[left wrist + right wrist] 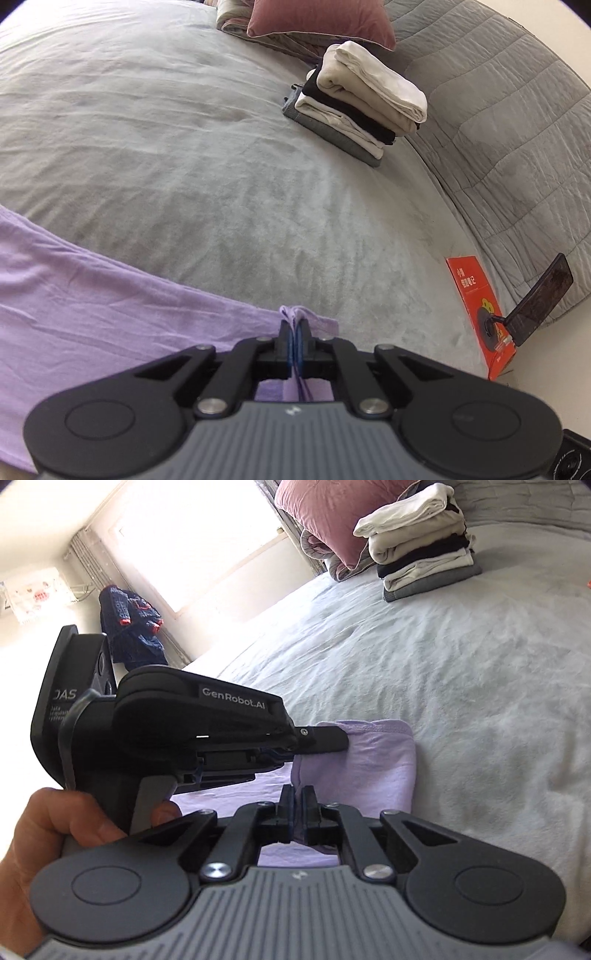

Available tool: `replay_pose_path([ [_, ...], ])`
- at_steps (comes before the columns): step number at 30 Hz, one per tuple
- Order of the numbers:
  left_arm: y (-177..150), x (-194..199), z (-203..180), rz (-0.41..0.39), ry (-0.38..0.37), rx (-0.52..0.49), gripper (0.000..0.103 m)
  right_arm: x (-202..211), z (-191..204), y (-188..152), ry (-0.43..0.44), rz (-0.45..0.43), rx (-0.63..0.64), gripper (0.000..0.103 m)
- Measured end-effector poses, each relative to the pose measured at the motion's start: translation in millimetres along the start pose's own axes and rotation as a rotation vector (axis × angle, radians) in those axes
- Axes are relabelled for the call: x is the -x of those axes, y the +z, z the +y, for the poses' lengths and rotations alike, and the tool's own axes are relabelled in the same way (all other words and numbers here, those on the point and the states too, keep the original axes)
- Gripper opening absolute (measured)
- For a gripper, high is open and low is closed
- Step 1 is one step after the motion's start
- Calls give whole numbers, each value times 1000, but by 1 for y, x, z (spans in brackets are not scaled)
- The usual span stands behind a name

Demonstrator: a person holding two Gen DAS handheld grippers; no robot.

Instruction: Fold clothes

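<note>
A lilac garment (92,295) lies on the grey bed sheet (184,147), stretching to the left. My left gripper (295,325) is shut on a bunched edge of it. In the right wrist view the lilac garment (369,760) shows a folded corner. My right gripper (297,797) is shut on its fabric. The left gripper (332,740) comes in from the left, pinching the same garment just beyond my right one. A stack of folded clothes (354,99) sits at the far side of the bed; it also shows in the right wrist view (421,542).
A pink pillow (321,20) and a grey quilt (498,110) lie at the head of the bed. A red booklet (480,306) and a phone on a stand (539,299) sit at the right edge. A window (184,535) and hanging dark clothes (133,627) are beyond the bed.
</note>
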State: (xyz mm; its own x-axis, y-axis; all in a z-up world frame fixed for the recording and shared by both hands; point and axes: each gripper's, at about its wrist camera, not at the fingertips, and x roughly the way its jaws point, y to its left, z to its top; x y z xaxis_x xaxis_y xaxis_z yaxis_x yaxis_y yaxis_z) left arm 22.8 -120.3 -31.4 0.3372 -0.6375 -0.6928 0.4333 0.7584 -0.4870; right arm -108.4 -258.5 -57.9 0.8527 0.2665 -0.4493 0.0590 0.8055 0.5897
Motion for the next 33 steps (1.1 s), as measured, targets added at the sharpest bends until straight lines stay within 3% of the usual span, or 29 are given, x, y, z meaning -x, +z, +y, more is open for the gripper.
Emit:
replay_pose_path([
  [11, 21, 52, 66, -62, 98, -34, 2, -59, 34, 4, 217, 80, -204, 6],
  [18, 32, 86, 113, -91, 166, -42, 2, -104, 78, -3, 327, 159, -230, 5],
  [27, 43, 121, 175, -135, 221, 3, 2, -139, 131, -2, 363, 243, -126, 6],
  [28, 43, 122, 182, -140, 216, 21, 2, -141, 133, -1, 357, 250, -114, 13],
  [33, 31, 123, 220, -169, 142, 153, 2, -140, 126, 5, 312, 270, -80, 17],
])
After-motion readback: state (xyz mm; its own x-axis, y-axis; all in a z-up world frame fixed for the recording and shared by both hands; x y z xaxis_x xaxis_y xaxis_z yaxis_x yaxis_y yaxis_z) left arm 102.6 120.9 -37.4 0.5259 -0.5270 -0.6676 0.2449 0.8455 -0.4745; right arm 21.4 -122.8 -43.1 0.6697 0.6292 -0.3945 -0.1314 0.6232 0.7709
